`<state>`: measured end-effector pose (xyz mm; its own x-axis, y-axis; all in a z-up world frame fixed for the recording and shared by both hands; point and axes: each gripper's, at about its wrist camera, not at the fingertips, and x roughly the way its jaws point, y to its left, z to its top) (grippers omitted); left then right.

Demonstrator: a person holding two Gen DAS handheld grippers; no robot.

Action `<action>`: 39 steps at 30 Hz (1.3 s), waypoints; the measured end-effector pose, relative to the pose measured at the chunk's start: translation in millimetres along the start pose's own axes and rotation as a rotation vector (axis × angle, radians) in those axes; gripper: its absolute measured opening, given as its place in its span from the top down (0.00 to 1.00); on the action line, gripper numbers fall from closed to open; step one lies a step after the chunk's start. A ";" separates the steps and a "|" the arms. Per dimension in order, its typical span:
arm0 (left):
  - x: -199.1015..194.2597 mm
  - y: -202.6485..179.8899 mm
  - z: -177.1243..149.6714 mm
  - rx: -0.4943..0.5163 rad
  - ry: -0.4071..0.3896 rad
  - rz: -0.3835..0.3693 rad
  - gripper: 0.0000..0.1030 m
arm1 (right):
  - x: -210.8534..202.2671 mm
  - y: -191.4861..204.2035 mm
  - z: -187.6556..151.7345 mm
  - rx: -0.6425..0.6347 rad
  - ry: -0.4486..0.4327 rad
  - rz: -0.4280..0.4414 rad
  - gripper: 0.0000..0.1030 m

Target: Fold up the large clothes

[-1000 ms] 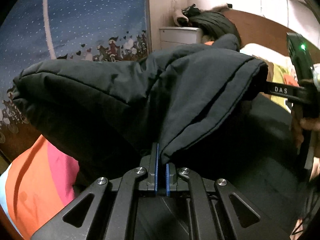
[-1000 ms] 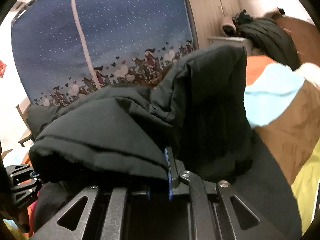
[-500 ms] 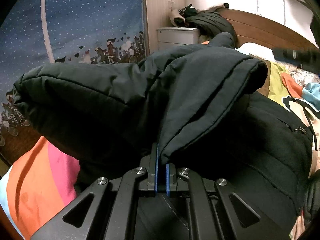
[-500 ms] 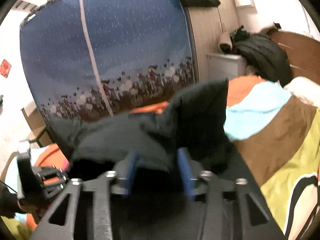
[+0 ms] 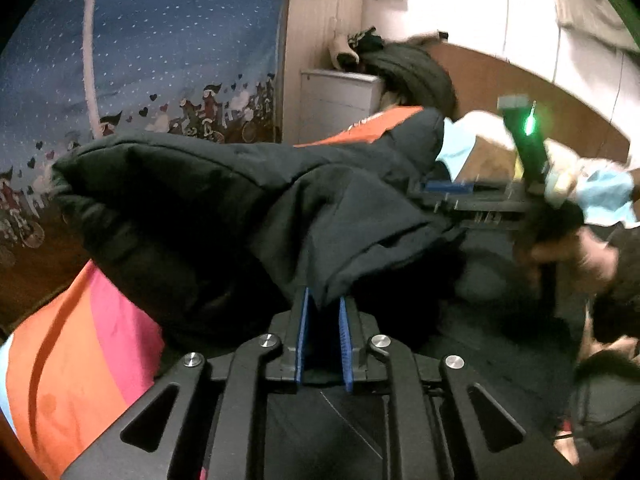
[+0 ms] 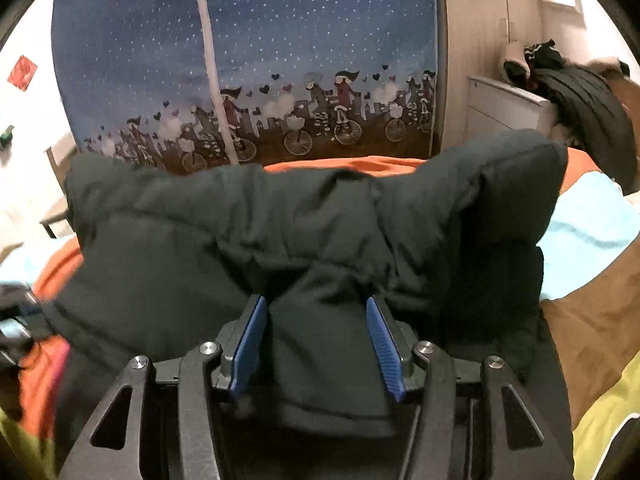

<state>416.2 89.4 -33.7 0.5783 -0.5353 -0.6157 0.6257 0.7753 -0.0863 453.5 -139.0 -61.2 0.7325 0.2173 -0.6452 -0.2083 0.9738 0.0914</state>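
Your left gripper (image 5: 323, 316) sits low centre in the left wrist view, its blue pads (image 5: 302, 332) a narrow gap apart and spreading as we speak. A fold of the black jacket (image 5: 248, 204) hangs down into that gap, but you can see daylight beside the cloth, so the pads are letting it go rather than pinching it.

The jacket is a padded heap across the middle of that frame, draped over the bedspread (image 5: 76, 344), whose orange and pink bands show at lower left. In your right wrist view the jacket (image 6: 304, 224) fills the whole centre, bunched up with a blunt corner raised at right.

Your right gripper (image 6: 316, 332) stands released, low centre of its frame, blue pads (image 6: 250, 340) spread wide. Jacket cloth lies between them, yet neither pad presses on it. From the left camera you catch that same right gripper (image 5: 452, 192) at mid right, blurred, a green light glowing on its body, your hand (image 5: 568, 256) wrapped around the handle below it.

Behind everything, upper left in both views, a blue curtain (image 6: 280, 60) with white dots and a row of cyclists along the bottom. To the right of it, a white cabinet (image 5: 340, 100) with a second dark coat (image 5: 412, 72) slumped over it, against the brown headboard (image 5: 520, 88).
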 end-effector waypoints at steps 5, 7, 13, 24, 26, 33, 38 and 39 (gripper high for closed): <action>-6.3 12.5 23.0 -0.061 -0.034 -0.059 0.89 | 7.1 -4.1 -2.0 -0.012 0.004 -0.005 0.52; -1.5 12.9 38.5 -0.057 -0.052 -0.059 0.89 | 10.5 -4.2 -0.3 -0.028 0.000 -0.010 0.52; -7.4 18.7 72.5 -0.055 -0.161 -0.136 0.88 | 29.8 -7.9 9.7 -0.077 0.026 -0.022 0.52; 71.6 40.2 84.2 0.000 0.016 0.000 0.60 | 47.5 -19.0 13.1 -0.120 0.040 0.001 0.50; 85.7 44.2 77.0 0.020 0.037 0.029 0.60 | 53.9 -18.9 17.4 -0.137 0.045 -0.002 0.50; 123.8 56.3 57.3 0.059 0.039 0.107 0.60 | 95.3 -22.5 30.4 -0.193 0.042 -0.017 0.49; 138.4 67.0 50.3 0.058 0.007 0.119 0.60 | 112.7 -28.0 33.2 -0.181 0.014 0.001 0.49; 139.0 67.3 47.3 0.065 -0.007 0.123 0.60 | 114.2 -29.2 32.4 -0.176 0.004 0.005 0.49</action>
<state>563.4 51.3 -88.0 0.6565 -0.4400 -0.6128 0.5823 0.8120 0.0407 564.2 -140.5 -112.9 0.7284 0.2213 -0.6484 -0.3225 0.9457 -0.0395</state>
